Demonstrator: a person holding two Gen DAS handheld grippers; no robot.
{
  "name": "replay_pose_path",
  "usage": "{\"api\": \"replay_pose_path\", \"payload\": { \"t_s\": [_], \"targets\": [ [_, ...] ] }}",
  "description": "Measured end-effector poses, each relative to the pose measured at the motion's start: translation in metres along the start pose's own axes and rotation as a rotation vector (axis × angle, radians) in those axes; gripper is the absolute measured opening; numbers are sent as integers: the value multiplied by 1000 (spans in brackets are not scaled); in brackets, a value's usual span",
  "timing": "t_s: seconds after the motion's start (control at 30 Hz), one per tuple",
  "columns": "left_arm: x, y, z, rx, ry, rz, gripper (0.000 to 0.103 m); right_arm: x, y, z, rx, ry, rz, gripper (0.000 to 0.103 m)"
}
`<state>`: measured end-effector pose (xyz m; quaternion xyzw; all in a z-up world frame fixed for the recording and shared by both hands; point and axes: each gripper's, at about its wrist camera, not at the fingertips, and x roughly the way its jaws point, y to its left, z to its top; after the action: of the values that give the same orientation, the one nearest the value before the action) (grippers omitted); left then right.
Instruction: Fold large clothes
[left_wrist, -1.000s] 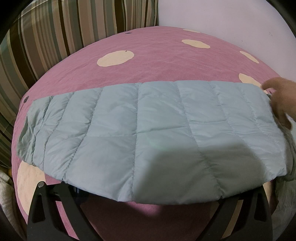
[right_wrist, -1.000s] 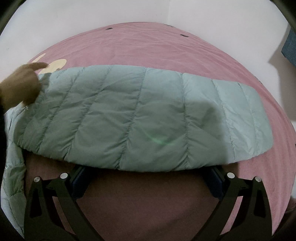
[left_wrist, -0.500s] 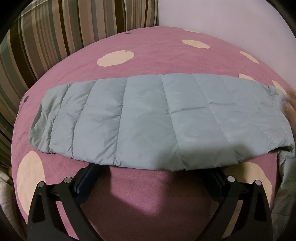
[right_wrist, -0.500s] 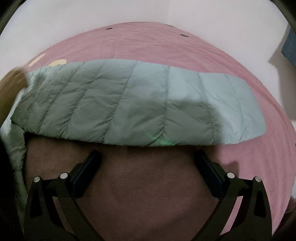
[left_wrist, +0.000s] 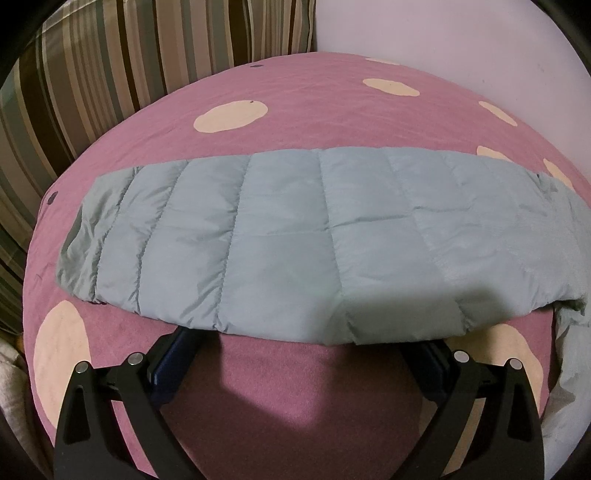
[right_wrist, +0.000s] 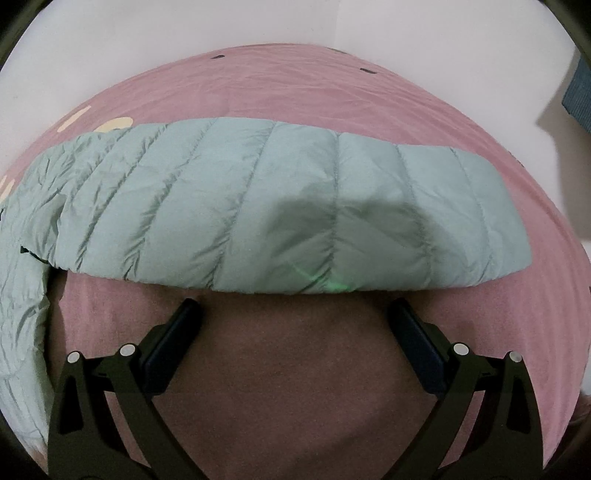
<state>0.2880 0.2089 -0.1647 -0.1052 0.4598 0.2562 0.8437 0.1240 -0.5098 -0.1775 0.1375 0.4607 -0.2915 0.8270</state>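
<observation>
A pale blue-grey quilted down jacket (left_wrist: 295, 240) lies spread flat across a pink bedsheet (left_wrist: 295, 110). In the left wrist view its sleeve stretches across the frame, its near hem lying over my fingertips. My left gripper (left_wrist: 306, 347) is open, nothing between the fingers. In the right wrist view the other sleeve of the jacket (right_wrist: 277, 206) runs across the bed, with more of the jacket hanging down at the left edge. My right gripper (right_wrist: 295, 314) is open, just short of the sleeve's near hem.
The pink sheet carries cream spots (left_wrist: 231, 116). Striped cushions (left_wrist: 92, 74) stand at the back left. White walls (right_wrist: 424, 33) close the bed at the back and right. A dark blue object (right_wrist: 580, 99) sits at the far right edge.
A person's hand that touched the jacket's middle has left both views. The sleeves slid away from both grippers half a second ago; the left one now lies nearer my left fingertips again.
</observation>
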Motion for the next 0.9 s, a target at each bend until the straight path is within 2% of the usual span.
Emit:
{"api": "replay_pose_path", "payload": {
  "t_s": [0.9],
  "targets": [
    [1,-1,1,4,3,6,99,2,1,0,4,0,0,101]
  ]
}}
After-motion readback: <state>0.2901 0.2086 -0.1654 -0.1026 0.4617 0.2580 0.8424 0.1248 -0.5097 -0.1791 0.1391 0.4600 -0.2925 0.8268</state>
